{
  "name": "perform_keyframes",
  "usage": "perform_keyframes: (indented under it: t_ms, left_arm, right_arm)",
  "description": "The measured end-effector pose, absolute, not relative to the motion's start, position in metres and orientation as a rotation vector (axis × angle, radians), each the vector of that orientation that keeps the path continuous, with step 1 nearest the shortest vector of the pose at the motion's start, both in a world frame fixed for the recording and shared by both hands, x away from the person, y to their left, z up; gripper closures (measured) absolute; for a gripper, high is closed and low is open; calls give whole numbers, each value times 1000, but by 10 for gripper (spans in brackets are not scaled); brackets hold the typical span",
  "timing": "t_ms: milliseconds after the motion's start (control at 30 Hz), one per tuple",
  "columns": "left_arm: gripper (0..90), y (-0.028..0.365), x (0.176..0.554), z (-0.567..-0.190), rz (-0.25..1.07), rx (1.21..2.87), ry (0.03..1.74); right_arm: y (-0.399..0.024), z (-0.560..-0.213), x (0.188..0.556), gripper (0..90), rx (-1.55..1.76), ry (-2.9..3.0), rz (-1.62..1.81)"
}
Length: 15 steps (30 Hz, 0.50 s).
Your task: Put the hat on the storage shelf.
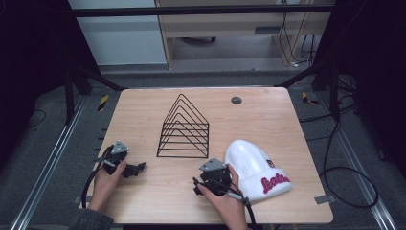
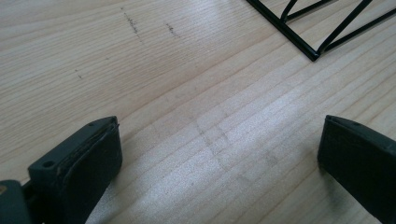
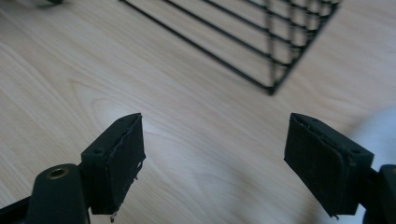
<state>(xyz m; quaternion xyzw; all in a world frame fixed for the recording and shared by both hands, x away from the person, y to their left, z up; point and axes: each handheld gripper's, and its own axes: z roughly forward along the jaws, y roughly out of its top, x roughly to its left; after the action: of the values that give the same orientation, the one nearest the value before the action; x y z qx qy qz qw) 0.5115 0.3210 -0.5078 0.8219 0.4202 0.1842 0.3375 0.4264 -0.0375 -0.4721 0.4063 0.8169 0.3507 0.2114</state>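
A black wire rack (image 1: pixel 183 129) of triangular frames stands at the table's middle. A white knit hat (image 1: pixel 253 165) with red lettering lies at the front right. My left gripper (image 1: pixel 138 168) rests low at the front left, held by a hand, jaws open over bare wood (image 2: pixel 219 140); the rack's corner (image 2: pixel 310 53) is ahead to its upper right. My right gripper (image 1: pixel 203 178) sits just left of the hat, also open with nothing between its jaws (image 3: pixel 212 154). Ahead of it is the rack's base wire (image 3: pixel 210 53), and the hat (image 3: pixel 383 126) is a white blur at the view's right edge.
The wooden table (image 1: pixel 268 120) has a small grey disc (image 1: pixel 236 100) near its far edge. Black frame legs stand at the far corners, and cables (image 1: pixel 344 177) trail on the floor to the right. Bare wood lies between the two grippers.
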Motion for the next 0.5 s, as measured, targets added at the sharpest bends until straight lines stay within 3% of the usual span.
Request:
perform_keyframes:
  t_ms: [267,500]
  left_arm:
    - [0,321,511,-508,481,2141,1095]
    - [0,321,512,-508,481,2142,1095]
  right_arm:
    - [-89,-440,442,225,1146,2290,903]
    - [-133,-427,480,314,1214,2331,785]
